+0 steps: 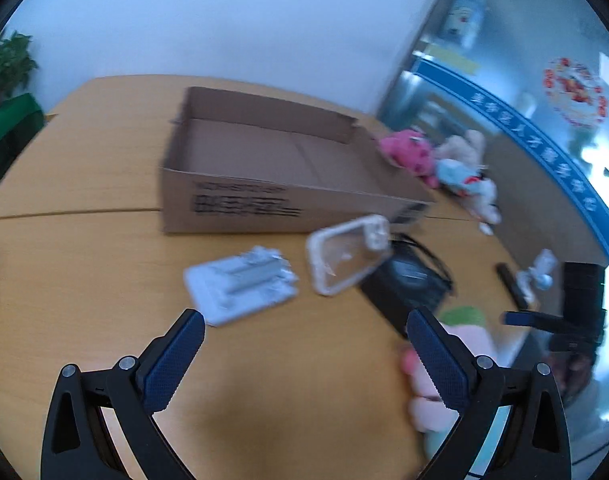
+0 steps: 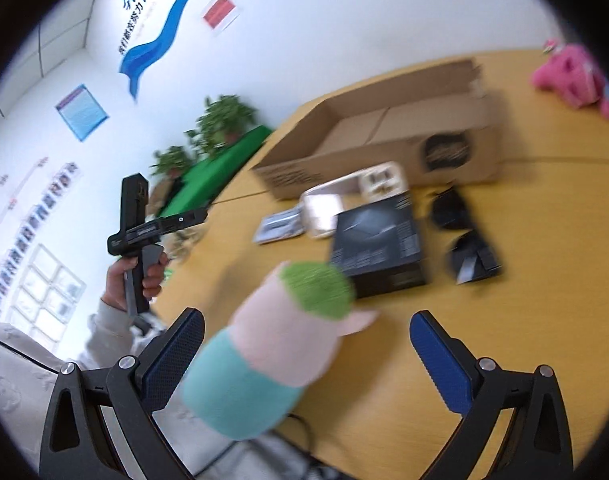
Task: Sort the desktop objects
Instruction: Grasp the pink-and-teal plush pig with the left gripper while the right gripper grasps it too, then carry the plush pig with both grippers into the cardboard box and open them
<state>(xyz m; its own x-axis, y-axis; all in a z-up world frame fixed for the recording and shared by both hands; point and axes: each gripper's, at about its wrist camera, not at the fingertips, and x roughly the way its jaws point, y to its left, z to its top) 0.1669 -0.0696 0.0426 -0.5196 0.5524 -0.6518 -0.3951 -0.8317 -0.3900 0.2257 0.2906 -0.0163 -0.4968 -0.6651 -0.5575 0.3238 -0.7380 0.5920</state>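
Observation:
An open cardboard box (image 1: 272, 168) stands on the wooden table (image 1: 84, 260); it also shows in the right wrist view (image 2: 384, 136). In front of it lie a white packet (image 1: 240, 284), a clear phone case (image 1: 348, 260) and a black box (image 1: 408, 284). My left gripper (image 1: 304, 364) is open and empty above the table. My right gripper (image 2: 304, 360) is open; a plush toy with green top, pink body and teal base (image 2: 272, 352) lies between its fingers, untouched. The black box (image 2: 376, 244) and phone case (image 2: 344, 196) lie beyond.
Pink and pale plush toys (image 1: 436, 164) lie right of the box. Black sunglasses (image 2: 464, 236) lie right of the black box. A pink plush (image 2: 572, 76) sits at the far table edge. Potted plants (image 2: 220, 120) stand behind.

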